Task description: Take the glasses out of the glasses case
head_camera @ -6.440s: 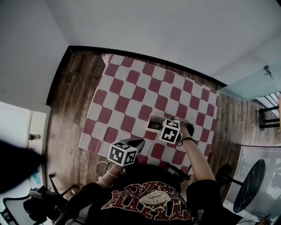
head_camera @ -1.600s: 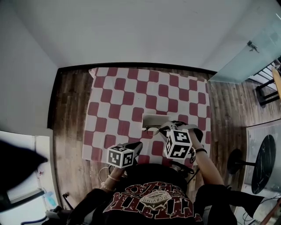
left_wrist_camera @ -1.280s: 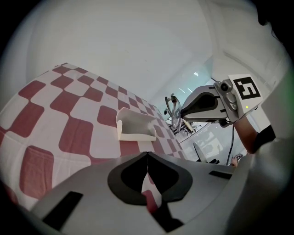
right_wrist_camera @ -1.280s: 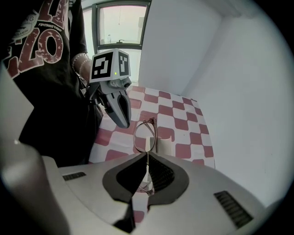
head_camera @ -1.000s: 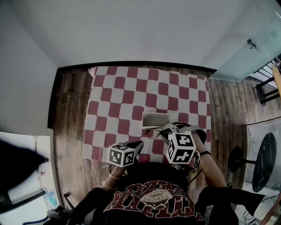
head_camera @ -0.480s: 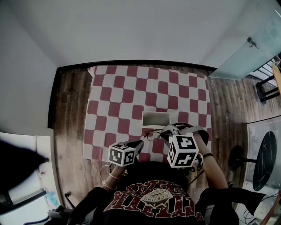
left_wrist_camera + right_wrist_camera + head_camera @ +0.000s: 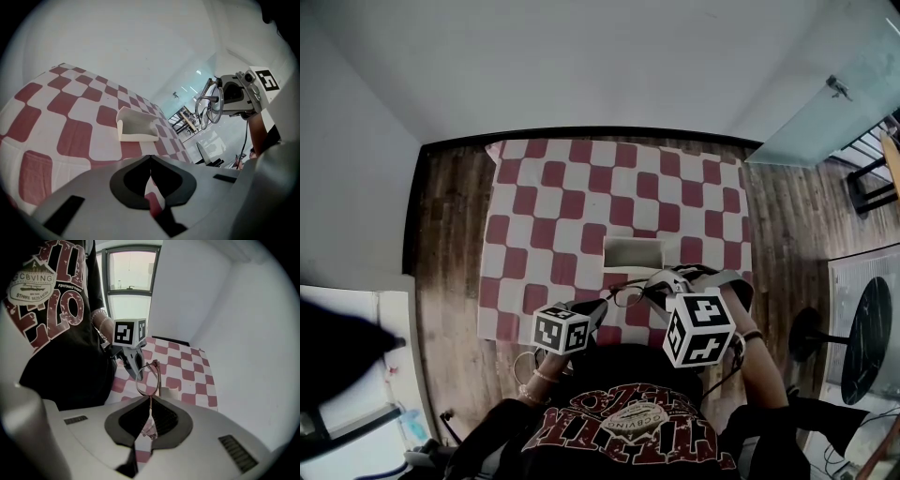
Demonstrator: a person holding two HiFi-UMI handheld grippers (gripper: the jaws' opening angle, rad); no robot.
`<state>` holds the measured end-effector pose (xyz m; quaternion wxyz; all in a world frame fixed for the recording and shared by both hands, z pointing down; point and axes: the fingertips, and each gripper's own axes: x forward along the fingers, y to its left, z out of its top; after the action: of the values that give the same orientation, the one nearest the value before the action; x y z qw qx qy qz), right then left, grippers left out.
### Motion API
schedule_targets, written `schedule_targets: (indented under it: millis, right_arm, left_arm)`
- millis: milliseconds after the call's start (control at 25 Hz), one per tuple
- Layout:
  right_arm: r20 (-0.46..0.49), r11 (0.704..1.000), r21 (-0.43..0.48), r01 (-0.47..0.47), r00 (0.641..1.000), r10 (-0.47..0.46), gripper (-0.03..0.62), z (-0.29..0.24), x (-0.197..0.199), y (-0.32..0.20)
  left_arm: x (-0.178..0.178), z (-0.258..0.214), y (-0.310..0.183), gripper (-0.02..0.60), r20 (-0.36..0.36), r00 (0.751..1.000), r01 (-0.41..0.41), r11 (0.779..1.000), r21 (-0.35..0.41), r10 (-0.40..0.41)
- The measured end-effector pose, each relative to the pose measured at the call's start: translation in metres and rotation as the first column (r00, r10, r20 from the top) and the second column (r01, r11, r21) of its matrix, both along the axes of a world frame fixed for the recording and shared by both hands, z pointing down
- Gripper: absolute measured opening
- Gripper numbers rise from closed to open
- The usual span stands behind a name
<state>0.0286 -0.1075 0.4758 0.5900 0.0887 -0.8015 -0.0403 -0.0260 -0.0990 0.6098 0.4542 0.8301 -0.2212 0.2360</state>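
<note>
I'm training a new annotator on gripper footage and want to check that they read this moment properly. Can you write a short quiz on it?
1. Multiple choice: what is pinched between the jaws of the right gripper?
A. the glasses
B. a pen
C. nothing

2. True or false: the glasses case sits open on the checked cloth with nothing in it.

3. Fill in: the jaws of the left gripper are ____, with nothing between them.

Key: 1 A; 2 true; 3 shut.
</note>
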Motion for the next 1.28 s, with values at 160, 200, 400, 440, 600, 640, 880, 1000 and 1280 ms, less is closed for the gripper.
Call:
schedule_targets:
  millis: [160,200,400,440,600,640,880,1000,1280]
  right_arm:
    - [-0.003,1.0,0.012,-0.007,1.0,0.007,0.029,-0.005,0.001,0.001]
    - [-0.001,1.0,0.011,-0.007,1.0,0.007,0.029,-0.006,0.001,0.001]
    - [0.005,1.0,-0.01,0.01,1.0,-0.01,0.029,-0.013,0.002,0.005]
    - [0.009,1.0,-0.018,0.014,1.0,-0.014,0.029,-0.014,0.003,0.007]
    - [0.036,0.999,-0.043,0.015,0.999,-0.014,0.029,-0.02,0.003,0.013]
    - [0.042,0.999,-0.051,0.017,0.999,-0.015,0.029,-0.022,0.003,0.015]
    - [0.066,0.996,-0.079,-0.03,0.997,0.035,0.029,-0.028,0.003,0.022]
    - [0.065,0.994,-0.09,-0.059,0.996,0.065,0.029,-0.03,0.006,0.024]
    - [0.127,0.98,-0.099,-0.174,0.974,0.186,0.029,-0.038,0.009,0.021]
  left_arm:
    - [0.001,0.001,0.001,0.009,-0.004,1.0,-0.005,1.0,-0.007,0.005]
    - [0.001,0.001,0.001,0.009,-0.004,1.0,-0.005,1.0,-0.009,0.005]
    - [0.001,0.001,0.002,0.009,-0.002,1.0,-0.007,1.0,-0.011,0.007]
    - [0.002,0.001,0.003,0.009,-0.003,1.0,-0.009,1.0,-0.013,0.009]
    - [0.003,0.001,0.003,0.009,-0.002,1.0,-0.017,1.0,-0.009,0.017]
    - [0.003,0.0,0.003,0.009,-0.001,1.0,-0.019,1.0,-0.007,0.019]
    - [0.002,0.001,0.002,0.009,0.004,1.0,-0.018,1.0,-0.009,0.018]
    - [0.004,-0.001,0.002,0.009,0.012,1.0,-0.027,1.0,0.006,0.027]
    - [0.01,-0.012,-0.003,0.009,0.016,0.998,-0.057,0.997,0.053,0.056]
